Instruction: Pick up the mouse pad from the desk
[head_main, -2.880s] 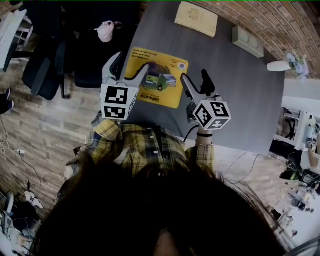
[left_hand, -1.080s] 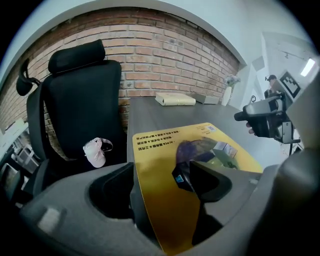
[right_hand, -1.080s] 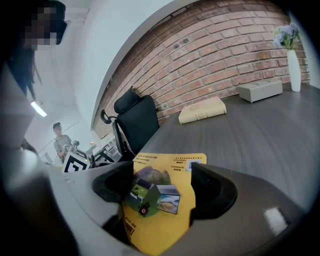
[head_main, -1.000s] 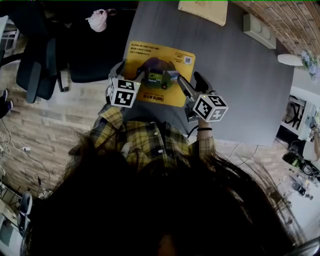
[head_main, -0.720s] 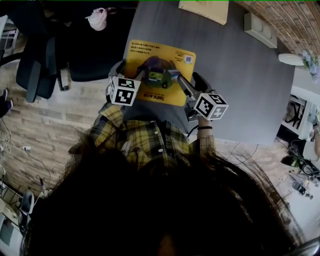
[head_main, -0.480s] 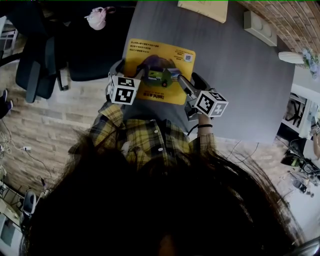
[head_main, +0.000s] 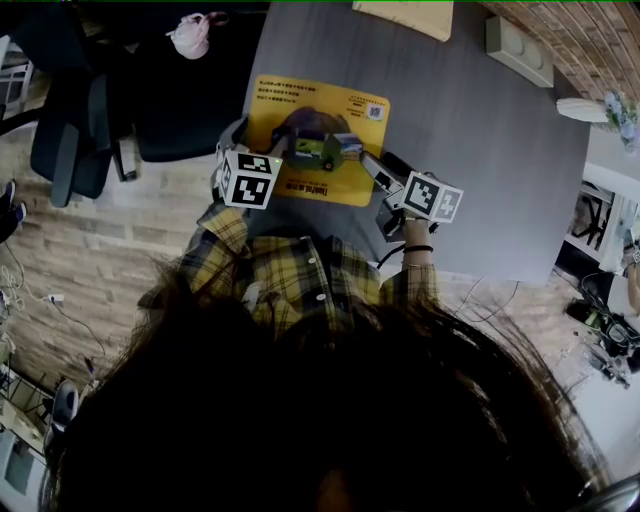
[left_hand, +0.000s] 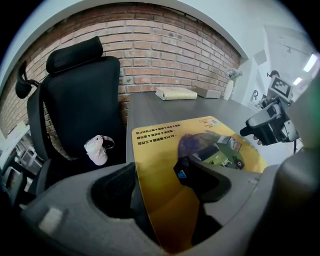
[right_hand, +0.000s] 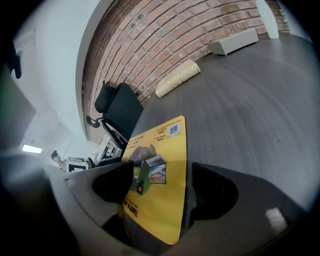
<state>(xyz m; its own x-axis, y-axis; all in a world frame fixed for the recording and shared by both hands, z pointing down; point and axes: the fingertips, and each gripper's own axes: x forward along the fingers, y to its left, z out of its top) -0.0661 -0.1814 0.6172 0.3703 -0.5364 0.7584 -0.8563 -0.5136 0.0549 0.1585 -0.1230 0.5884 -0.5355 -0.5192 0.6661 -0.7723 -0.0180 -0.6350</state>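
Over the last three seconds both tools have come down from above the desk's near edge onto the pad. The left tongs (left_hand: 152, 172) now sit at the near left corner of the pad (head_main: 315, 140) and the right tongs (right_hand: 162, 172) at its near right corner; earlier they hovered short of it. In the last half second the right one has swung a little outward, while the left has barely moved.

The pad itself has not stirred. It lies on the desk (head_main: 470, 130), close to the left edge, print side up.

In the left gripper view one jaw sits beyond the pad's left edge, partly hidden by it. The other jaw lies over the printed face, and a band of yellow shows between them. In the right gripper view the pad's right edge runs along one jaw and the other stands over the print, with a wide gap between. Both tongs look released, straddling a corner rather than pinching it.

The reach seems finished. What remains is to close on the thin edge, which may slip out unless one jaw gets under it.
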